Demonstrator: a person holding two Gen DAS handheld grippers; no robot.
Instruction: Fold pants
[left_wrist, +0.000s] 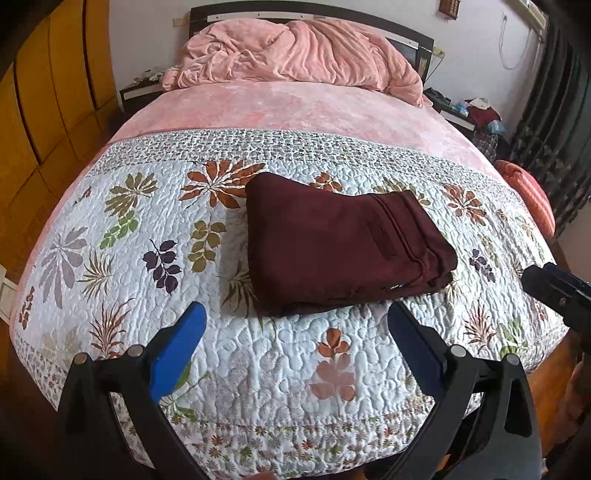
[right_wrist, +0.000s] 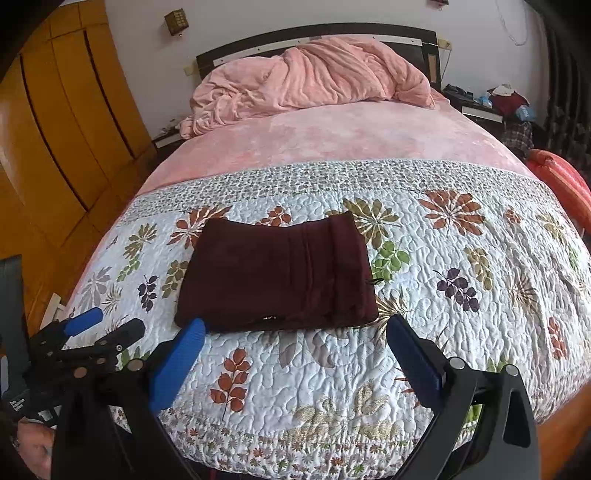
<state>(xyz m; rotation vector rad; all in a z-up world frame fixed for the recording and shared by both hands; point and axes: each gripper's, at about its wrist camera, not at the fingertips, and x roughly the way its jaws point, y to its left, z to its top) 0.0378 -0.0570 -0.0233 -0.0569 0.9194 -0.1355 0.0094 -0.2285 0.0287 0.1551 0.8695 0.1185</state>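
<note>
The maroon pants (left_wrist: 340, 243) lie folded into a flat rectangle on the floral quilt (left_wrist: 258, 369); the right wrist view shows the same pants (right_wrist: 277, 273) just beyond the fingertips. My left gripper (left_wrist: 295, 314) hovers open above the quilt, short of the pants' near edge, nothing between its blue pads. My right gripper (right_wrist: 295, 328) is open wide too, empty, its tips close to the pants' near edge but apart from it. The left gripper (right_wrist: 99, 325) shows at the left edge of the right wrist view, and the right one's black finger (left_wrist: 554, 284) at the left wrist view's right edge.
A crumpled pink blanket (left_wrist: 295, 51) is heaped at the headboard, over a pink sheet (left_wrist: 314, 107). Yellow wardrobe doors (left_wrist: 48, 92) stand to the left. A cluttered nightstand (left_wrist: 472, 110) and an orange bundle (left_wrist: 528, 192) sit to the right. The quilt's near edge drops off below the grippers.
</note>
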